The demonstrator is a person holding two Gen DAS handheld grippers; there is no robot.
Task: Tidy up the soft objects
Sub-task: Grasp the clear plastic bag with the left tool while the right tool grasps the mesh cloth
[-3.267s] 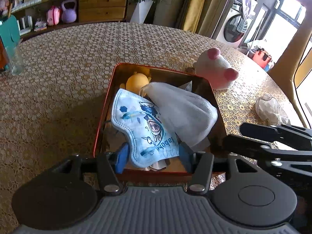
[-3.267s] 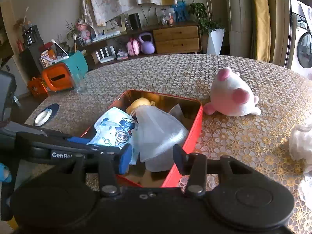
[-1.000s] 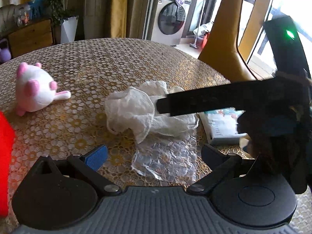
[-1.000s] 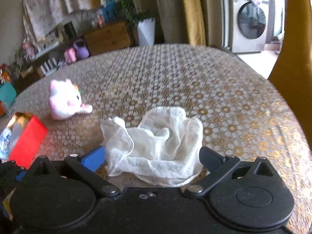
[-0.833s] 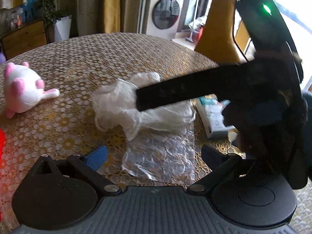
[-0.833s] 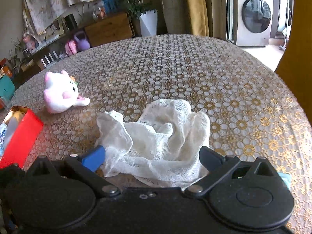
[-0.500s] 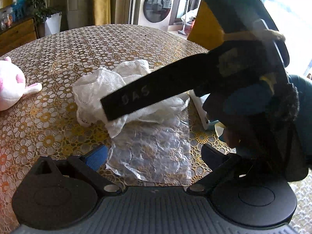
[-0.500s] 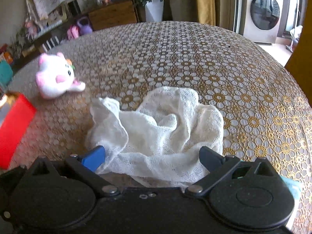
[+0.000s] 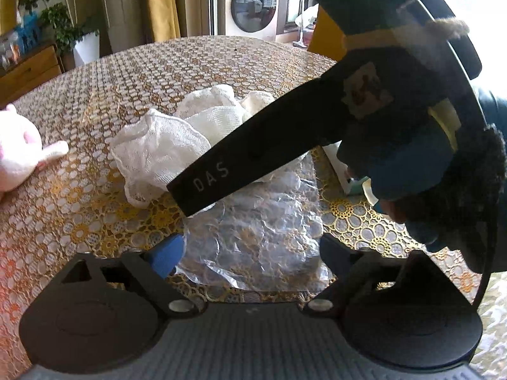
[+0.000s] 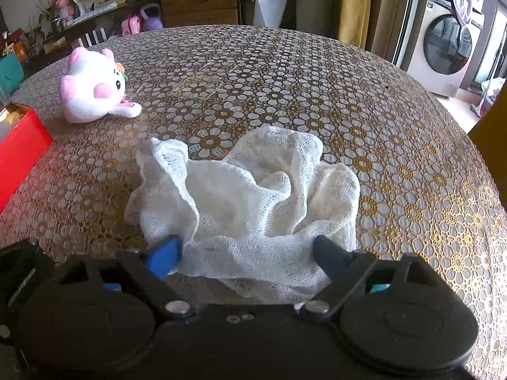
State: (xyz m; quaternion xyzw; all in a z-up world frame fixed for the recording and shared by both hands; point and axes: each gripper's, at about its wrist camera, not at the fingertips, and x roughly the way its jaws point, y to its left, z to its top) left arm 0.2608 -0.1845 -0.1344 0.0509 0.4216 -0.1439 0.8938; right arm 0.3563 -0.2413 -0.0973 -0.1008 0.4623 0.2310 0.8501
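Observation:
A crumpled white gauze cloth (image 10: 250, 196) lies on the gold flower-patterned table (image 10: 285, 72). My right gripper (image 10: 247, 253) is open, its fingers straddling the cloth's near edge. In the left wrist view the cloth (image 9: 164, 152) lies beyond a clear bubble-wrap sheet (image 9: 256, 228). My left gripper (image 9: 250, 250) is open over the near edge of that sheet. The right gripper's black body (image 9: 285, 133) crosses above the cloth in that view. A pink-and-white plush toy (image 10: 93, 87) lies at the far left.
The corner of a red box (image 10: 19, 145) stands at the left edge. A white and teal packet (image 9: 351, 171) lies to the right of the bubble wrap, partly hidden. A yellow chair (image 9: 323, 34) stands beyond the table edge.
Both grippers have left the red box and swung right to the cloth and bubble wrap. In the last second both came lower and closer. Both stay open.

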